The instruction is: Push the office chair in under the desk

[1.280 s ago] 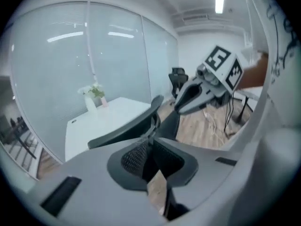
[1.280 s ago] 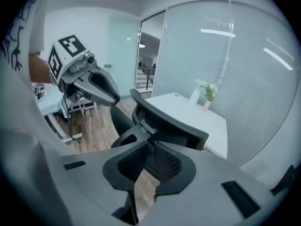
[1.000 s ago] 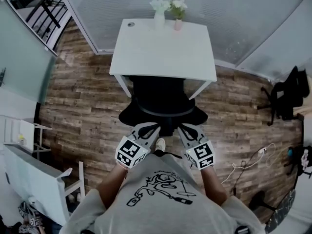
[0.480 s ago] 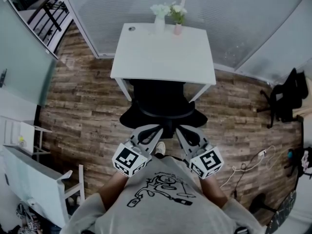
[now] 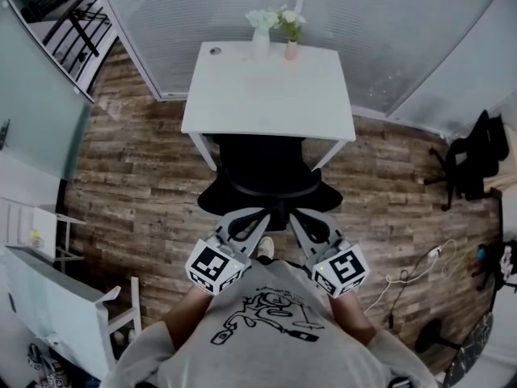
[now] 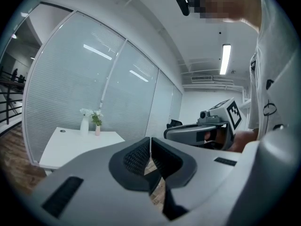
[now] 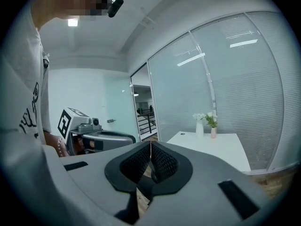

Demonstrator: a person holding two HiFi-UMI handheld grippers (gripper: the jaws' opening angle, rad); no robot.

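The black office chair (image 5: pixel 271 168) stands with its seat partly under the white desk (image 5: pixel 266 95); its curved backrest (image 5: pixel 271 191) faces me. My left gripper (image 5: pixel 260 215) and right gripper (image 5: pixel 296 215) point at the lower back of the chair from either side of its centre post. Whether the tips touch it I cannot tell. In the left gripper view the left gripper (image 6: pixel 150 155) is shut with nothing between its pads. In the right gripper view the right gripper (image 7: pixel 150 160) is also shut and empty. Two small vases (image 5: pixel 275 31) with flowers stand at the desk's far edge.
A glass wall with blinds (image 5: pixel 404 23) runs behind the desk. A second black chair (image 5: pixel 472 164) stands at the right, with cables (image 5: pixel 412 269) on the wooden floor (image 5: pixel 137 176) near it. A white cabinet (image 5: pixel 56 301) is at the lower left.
Both grippers have drawn back a little toward my body, their marker cubes lower in the head view. The chair keeps about the same place against the desk.
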